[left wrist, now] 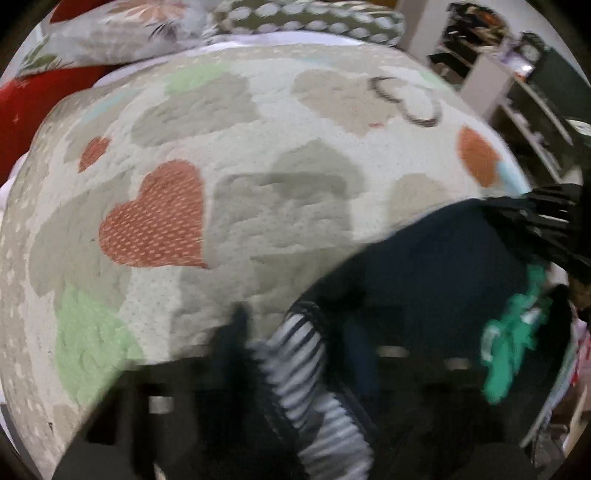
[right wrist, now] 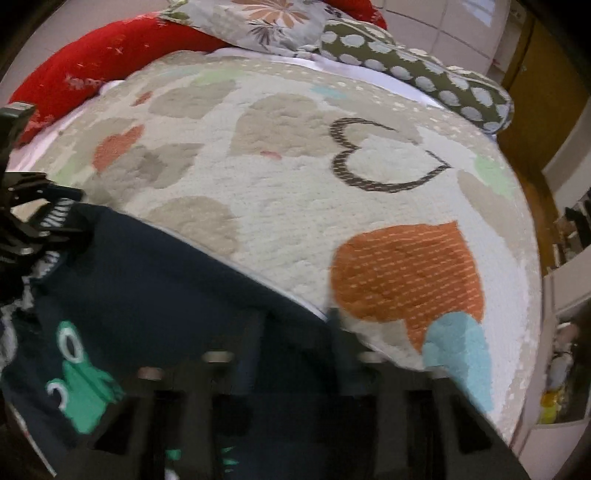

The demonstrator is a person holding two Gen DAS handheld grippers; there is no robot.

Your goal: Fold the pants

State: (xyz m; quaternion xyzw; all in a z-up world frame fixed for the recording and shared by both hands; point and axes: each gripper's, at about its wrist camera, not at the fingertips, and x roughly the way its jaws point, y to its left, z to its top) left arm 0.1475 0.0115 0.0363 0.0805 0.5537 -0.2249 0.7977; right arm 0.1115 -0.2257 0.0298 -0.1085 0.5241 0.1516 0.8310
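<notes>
Dark navy pants with green frog prints and a striped waistband hang above the heart-patterned bedspread. My left gripper is shut on the striped waistband. In the right wrist view the pants spread across the lower left, with a frog print showing. My right gripper is shut on the dark fabric; its fingers are mostly covered by it. Each gripper shows at the edge of the other's view: the right one, the left one. Both views are motion-blurred.
The bedspread covers the bed. A red pillow, a floral pillow and a polka-dot bolster lie at the far edge. White shelves stand at the right, and a wooden door beyond the bed.
</notes>
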